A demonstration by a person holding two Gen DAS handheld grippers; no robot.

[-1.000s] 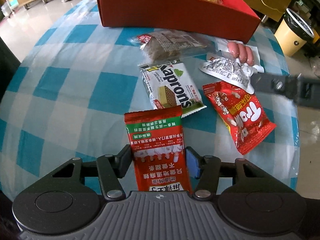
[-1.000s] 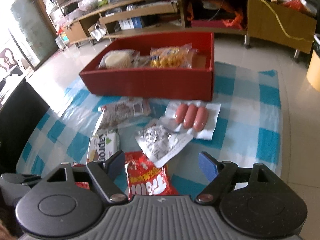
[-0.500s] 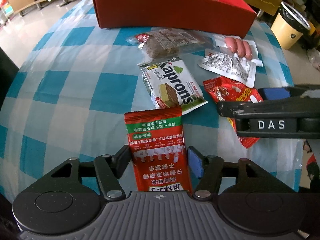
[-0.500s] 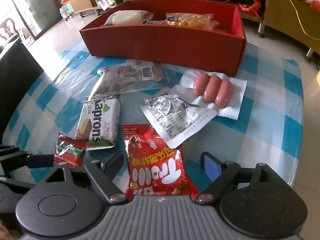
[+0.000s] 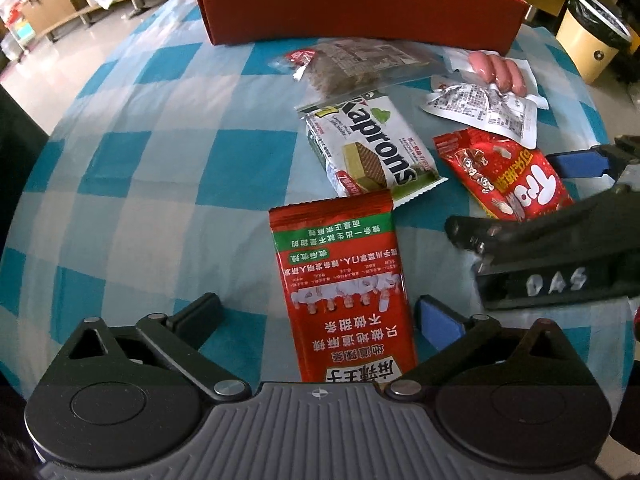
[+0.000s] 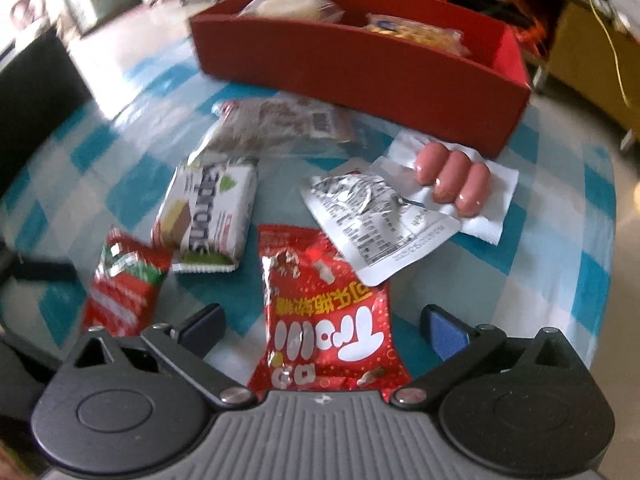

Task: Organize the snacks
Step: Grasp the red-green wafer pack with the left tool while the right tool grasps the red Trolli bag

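A red and green spicy snack packet (image 5: pixel 344 280) lies flat on the checked cloth between the fingers of my open left gripper (image 5: pixel 320 316); it also shows in the right wrist view (image 6: pixel 124 280). A red Trolli packet (image 6: pixel 324 312) lies between the fingers of my open right gripper (image 6: pixel 324 326), which enters the left wrist view (image 5: pixel 560 200) from the right over that packet (image 5: pixel 508 176). The red box (image 6: pixel 360 68) stands at the back with two packets inside.
A Kaprons wafer pack (image 5: pixel 368 148), a clear brown snack bag (image 5: pixel 352 64), a silver packet (image 5: pixel 480 108) and a sausage pack (image 6: pixel 452 176) lie between me and the box. A yellow bin (image 5: pixel 588 48) stands beyond the table's right edge.
My left gripper has opened, letting go of the red and green packet. My right gripper has come down and forward over the Trolli packet, which now lies between its fingers.
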